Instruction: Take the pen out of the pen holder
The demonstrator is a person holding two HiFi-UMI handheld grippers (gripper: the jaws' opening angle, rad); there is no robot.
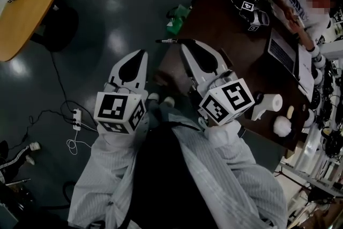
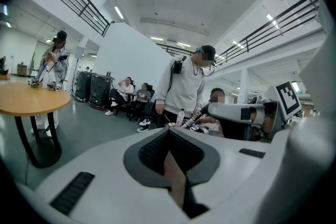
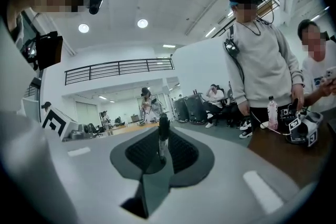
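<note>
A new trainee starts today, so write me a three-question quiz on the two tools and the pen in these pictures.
1. True or false: the left tool holds the pen.
2. Pick one. In the right gripper view, the pen is:
A. upright, clamped between the right tool's jaws
B. lying flat on a table
C. standing in a holder
3. Short answer: how do the left tool's jaws stand?

Key
1. False. The right tool holds it.
2. A
3. Together, with nothing between them.
</note>
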